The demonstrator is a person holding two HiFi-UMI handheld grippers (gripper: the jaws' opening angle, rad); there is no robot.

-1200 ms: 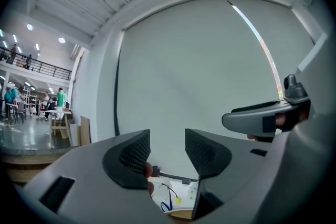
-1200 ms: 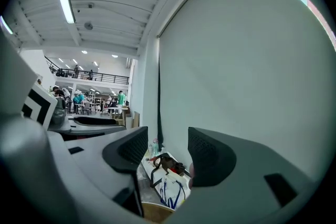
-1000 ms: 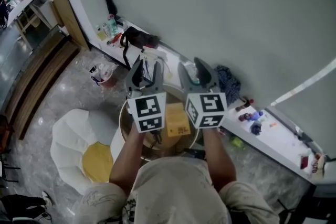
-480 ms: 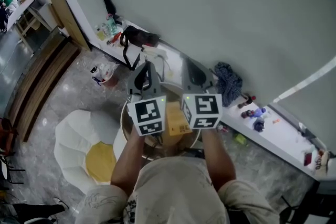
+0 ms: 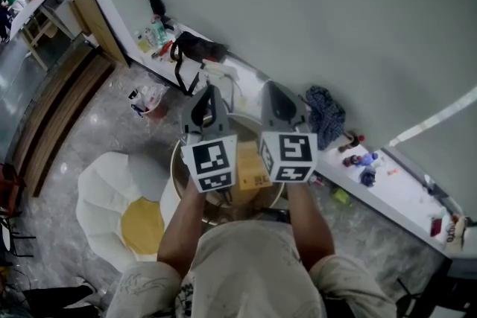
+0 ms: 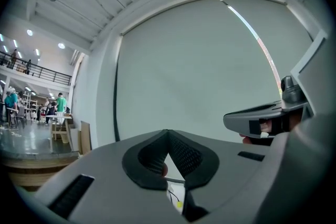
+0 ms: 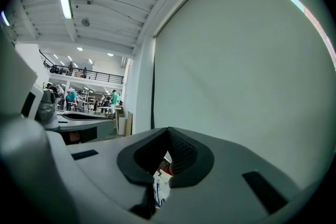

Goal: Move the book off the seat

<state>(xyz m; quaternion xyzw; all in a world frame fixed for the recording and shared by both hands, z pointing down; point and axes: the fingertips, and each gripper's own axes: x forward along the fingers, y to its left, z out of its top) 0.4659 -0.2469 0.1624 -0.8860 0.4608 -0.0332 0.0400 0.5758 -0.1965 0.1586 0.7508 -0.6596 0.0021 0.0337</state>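
Left gripper, right gripper: matt grey plastic shells; pads black, finely ribbed, rubbery.
Book: yellow-brown card cover, matt.
Seat: round wooden rim, dull sheen.
Floor: grey stone, polished, glossy.
Cloth: blue crumpled fabric.
Wall: smooth, matt.

I see a tan rectangular book, black-and-white square markers on my grey left gripper and grey right gripper, white petal-shaped chair with yellow round cushion left of the book, dark blue crumpled cloth right of it
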